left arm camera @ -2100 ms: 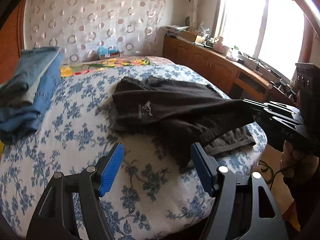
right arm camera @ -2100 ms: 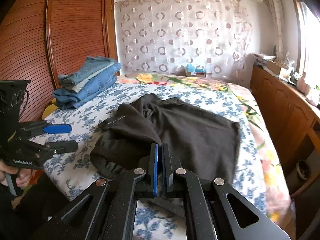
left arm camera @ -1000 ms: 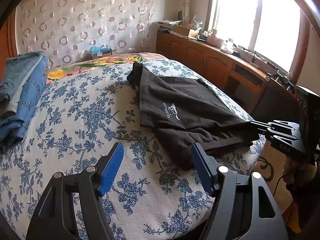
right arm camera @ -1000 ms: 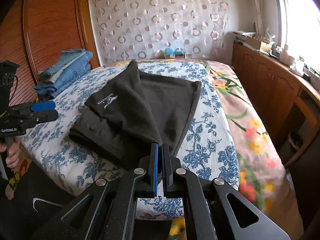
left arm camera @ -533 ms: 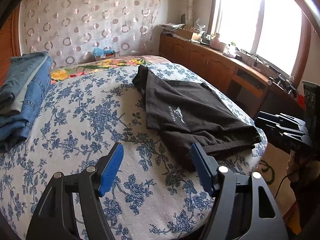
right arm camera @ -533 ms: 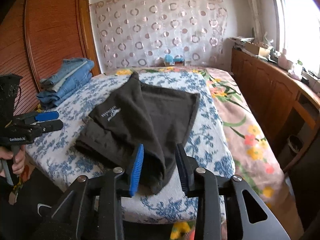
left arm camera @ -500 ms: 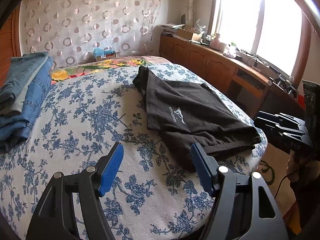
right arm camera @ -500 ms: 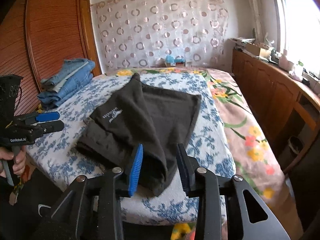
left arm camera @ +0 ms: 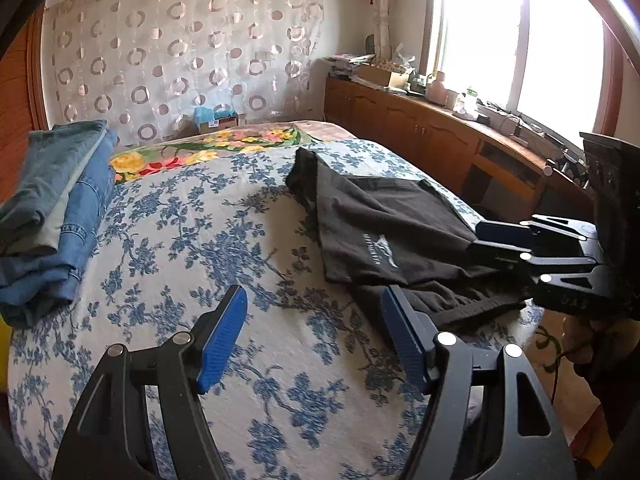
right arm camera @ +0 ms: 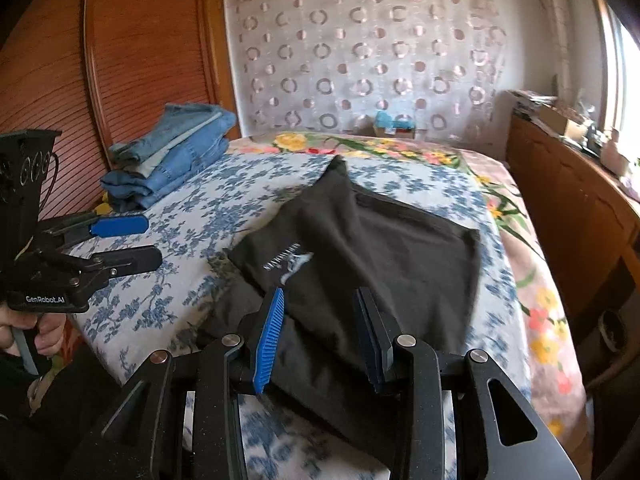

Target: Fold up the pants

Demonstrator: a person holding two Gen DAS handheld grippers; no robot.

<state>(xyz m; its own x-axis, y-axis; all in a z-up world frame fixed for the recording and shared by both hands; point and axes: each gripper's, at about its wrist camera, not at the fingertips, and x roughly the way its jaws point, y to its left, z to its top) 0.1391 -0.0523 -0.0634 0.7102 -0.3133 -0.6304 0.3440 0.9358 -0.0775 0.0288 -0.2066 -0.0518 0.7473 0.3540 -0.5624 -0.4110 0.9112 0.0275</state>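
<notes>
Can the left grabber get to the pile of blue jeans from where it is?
Probably yes. The left gripper is open and empty, and only bare flowered bedspread lies between it and the folded jeans. The black pants lie off to the other side.

Matt black cloth pants (right arm camera: 384,256) lie on a floral cotton-looking bedsheet (left arm camera: 192,240).

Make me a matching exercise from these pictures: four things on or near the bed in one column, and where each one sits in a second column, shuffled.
1. black pants
2. stack of folded jeans
3. wooden cabinet
4. small box with blue contents

A. under the window
B. spread on the blue floral sheet
C. by the circle-patterned curtain
D. bed edge, beside the wooden slatted door

Pairs: 1-B, 2-D, 3-A, 4-C
</notes>
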